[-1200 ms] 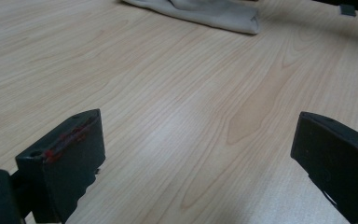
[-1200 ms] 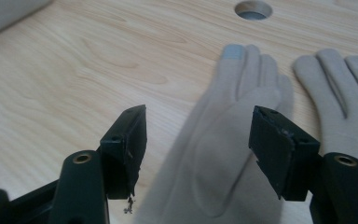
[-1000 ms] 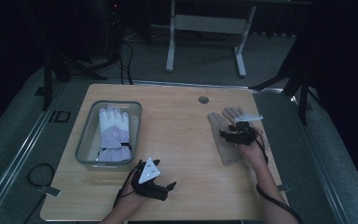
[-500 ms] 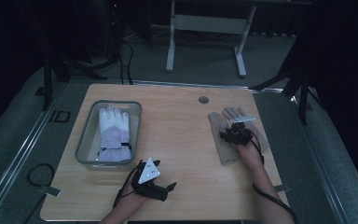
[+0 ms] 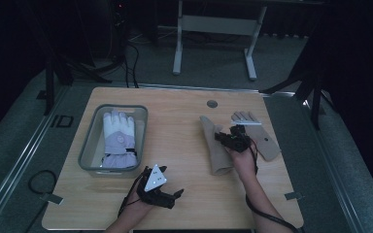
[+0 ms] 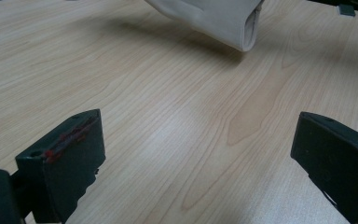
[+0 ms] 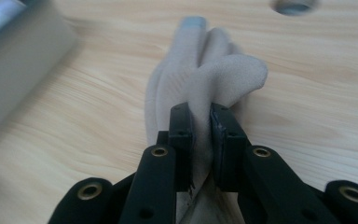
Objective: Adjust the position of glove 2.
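Observation:
Two beige gloves lie on the right half of the wooden table (image 5: 184, 145). My right gripper (image 5: 225, 137) is shut on a raised fold of the left beige glove (image 5: 213, 150); in the right gripper view the cloth (image 7: 214, 79) bunches up between the jaws of that gripper (image 7: 202, 140). The other beige glove (image 5: 260, 136) lies flat just to the right. My left gripper (image 5: 174, 198) rests near the table's front edge, open and holding nothing. In the left gripper view the jaws of that gripper (image 6: 191, 158) stand wide apart over bare wood, with a beige glove cuff (image 6: 219, 18) beyond them.
A grey bin (image 5: 88, 141) at the left holds a white and lavender glove (image 5: 119, 138); its wall (image 7: 18, 60) blurs past in the right gripper view. A round cable hole (image 5: 212, 104) sits near the far edge. Table legs and cables stand on the dark floor behind.
My right gripper has shifted left with the beige glove pinched in it, and the second beige glove now lies uncovered to its right. The left gripper has stayed put.

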The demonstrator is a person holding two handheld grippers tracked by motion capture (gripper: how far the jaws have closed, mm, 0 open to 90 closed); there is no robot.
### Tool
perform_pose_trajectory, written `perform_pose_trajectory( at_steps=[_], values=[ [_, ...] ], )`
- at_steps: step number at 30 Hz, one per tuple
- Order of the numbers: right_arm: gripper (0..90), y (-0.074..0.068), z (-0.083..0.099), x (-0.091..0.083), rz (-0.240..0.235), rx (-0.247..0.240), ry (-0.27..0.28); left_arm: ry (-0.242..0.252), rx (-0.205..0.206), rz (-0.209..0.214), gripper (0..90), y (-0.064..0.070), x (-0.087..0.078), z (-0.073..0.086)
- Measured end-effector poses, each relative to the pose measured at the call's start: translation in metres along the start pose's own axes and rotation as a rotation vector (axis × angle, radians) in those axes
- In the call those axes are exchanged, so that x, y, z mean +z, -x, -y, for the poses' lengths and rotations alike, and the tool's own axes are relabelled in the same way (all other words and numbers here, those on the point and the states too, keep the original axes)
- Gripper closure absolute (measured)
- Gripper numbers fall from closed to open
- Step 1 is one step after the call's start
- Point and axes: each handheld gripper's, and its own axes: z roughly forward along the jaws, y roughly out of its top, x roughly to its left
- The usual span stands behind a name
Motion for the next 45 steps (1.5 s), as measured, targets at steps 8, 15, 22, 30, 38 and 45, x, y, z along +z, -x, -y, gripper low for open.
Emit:
perform_pose_trajectory(
  at_steps=[8, 15, 22, 30, 38, 45],
  values=[
    [79.7, -0.045, -0.01, 0.0, 0.082, 0.005, 0.062, 0.008, 0.009, -0.008, 3.0, 0.002, -0.001, -0.001],
    [79.0, -0.055, 0.022, 0.034, 0.135, 0.061, -0.014, 0.006, 0.012, -0.004, 3.0, 0.003, -0.001, -0.001],
    [71.9, -0.051, 0.044, 0.055, 0.166, 0.043, -0.074, 0.006, 0.008, -0.004, 3.0, 0.003, 0.0, 0.0],
    [64.6, -0.053, 0.047, 0.056, 0.166, -0.009, -0.07, 0.005, 0.01, -0.004, 3.0, 0.003, 0.0, 0.0],
    [59.0, -0.044, 0.032, 0.031, 0.146, -0.08, -0.047, 0.005, 0.01, 0.001, 3.0, 0.002, -0.001, 0.001],
    [58.9, -0.015, 0.02, 0.001, 0.12, -0.163, -0.018, 0.005, 0.007, 0.004, 3.0, 0.002, 0.0, 0.001]
  ],
)
